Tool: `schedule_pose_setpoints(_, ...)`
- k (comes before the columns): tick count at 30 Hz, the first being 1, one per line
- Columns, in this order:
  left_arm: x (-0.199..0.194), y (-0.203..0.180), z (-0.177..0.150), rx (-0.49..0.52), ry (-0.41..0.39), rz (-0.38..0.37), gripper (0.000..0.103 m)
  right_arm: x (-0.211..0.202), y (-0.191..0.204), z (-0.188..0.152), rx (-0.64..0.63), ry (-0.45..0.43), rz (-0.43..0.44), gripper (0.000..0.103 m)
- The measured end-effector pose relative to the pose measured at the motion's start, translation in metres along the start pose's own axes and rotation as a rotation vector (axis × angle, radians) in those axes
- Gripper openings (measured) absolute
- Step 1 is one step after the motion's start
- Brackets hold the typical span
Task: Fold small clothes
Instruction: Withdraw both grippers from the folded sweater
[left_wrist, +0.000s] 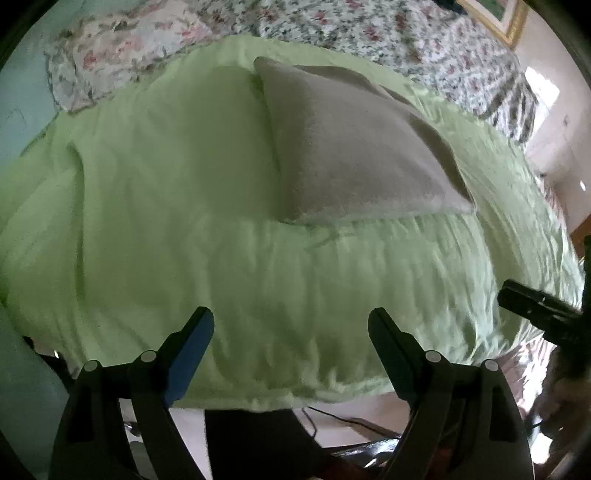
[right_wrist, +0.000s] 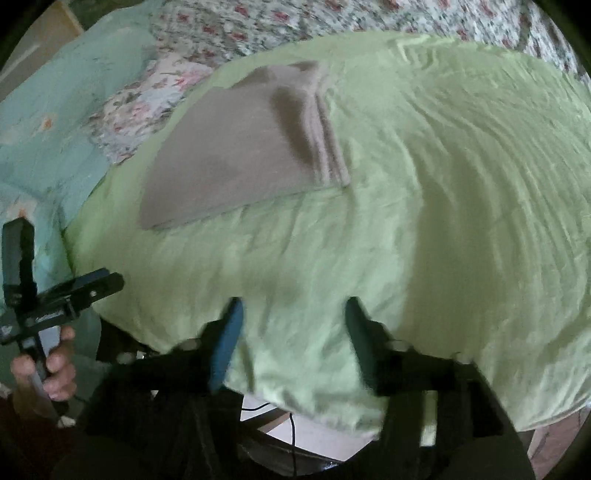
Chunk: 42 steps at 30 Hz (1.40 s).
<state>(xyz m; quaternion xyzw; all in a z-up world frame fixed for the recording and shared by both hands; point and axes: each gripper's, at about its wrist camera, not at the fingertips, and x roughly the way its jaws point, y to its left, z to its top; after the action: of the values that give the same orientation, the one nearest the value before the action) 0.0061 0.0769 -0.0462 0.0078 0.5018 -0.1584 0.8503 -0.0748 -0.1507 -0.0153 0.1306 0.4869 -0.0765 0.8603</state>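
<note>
A: Item one?
B: Grey cloth (left_wrist: 354, 147), soft knit, folded to a flat wedge with layered edges, lying on the pale green sheet (left_wrist: 166, 184), wrinkled, over the bed.
A: Surroundings?
B: Floral quilt (left_wrist: 388, 33) beyond.
A: Tools?
B: My left hand-held gripper (left_wrist: 291, 332): jaws wide, empty. My right hand-held gripper (right_wrist: 293, 325): jaws apart, empty, above the sheet's near edge.

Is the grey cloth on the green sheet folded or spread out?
Folded: the grey cloth lies compact on the green sheet, with stacked layer edges along one side.
</note>
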Motion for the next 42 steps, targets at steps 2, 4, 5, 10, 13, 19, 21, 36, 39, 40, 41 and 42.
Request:
schedule_pose_setpoints(2,-0.006,-0.004,-0.005,0.025,-0.011,0.017,0.086,-0.004,0.005,-0.004,-0.03,0.011,-0.017,0.061)
schedule_pose_setpoints(4,-0.014,-0.01,-0.008,0.055,-0.023,0.032,0.087,-0.008,0.007,-0.007,-0.038,0.011,-0.01,0.063)
schedule_pose_setpoints(5,-0.017,-0.012,-0.007,0.066,-0.027,0.034,0.09,-0.01,0.007,-0.007,-0.039,0.009,-0.008,0.066)
schedule_pose_setpoints(10,-0.028,-0.017,-0.002,0.079,-0.064,0.037,0.099,-0.016,0.01,-0.005,-0.051,-0.008,-0.01,0.074)
schedule_pose_setpoints(13,-0.025,-0.019,0.004,0.069,-0.057,0.039,0.1,-0.013,0.01,0.0,-0.036,-0.009,-0.004,0.075)
schedule_pose_setpoints(19,-0.012,-0.016,0.012,0.06,-0.021,0.082,0.1,-0.005,0.008,0.005,-0.01,-0.002,0.003,0.077)
schedule_pose_setpoints(21,-0.007,-0.015,0.015,0.059,-0.01,0.102,0.1,-0.003,0.008,0.007,-0.014,0.0,0.004,0.078)
schedule_pose_setpoints(36,0.006,-0.013,0.028,0.079,0.005,0.183,0.1,0.02,0.021,0.025,-0.04,0.02,0.028,0.087)
schedule_pose_setpoints(39,0.005,-0.014,0.032,0.082,-0.004,0.188,0.1,0.021,0.024,0.032,-0.053,0.015,0.032,0.087)
schedule_pose_setpoints(40,0.005,-0.015,0.034,0.083,-0.009,0.189,0.1,0.021,0.025,0.033,-0.055,0.012,0.033,0.087)
schedule_pose_setpoints(41,0.004,-0.016,0.035,0.084,-0.014,0.189,0.1,0.021,0.025,0.036,-0.059,0.01,0.035,0.087)
schedule_pose_setpoints(42,0.003,-0.017,0.038,0.085,-0.02,0.19,0.1,0.021,0.026,0.039,-0.064,0.008,0.036,0.087)
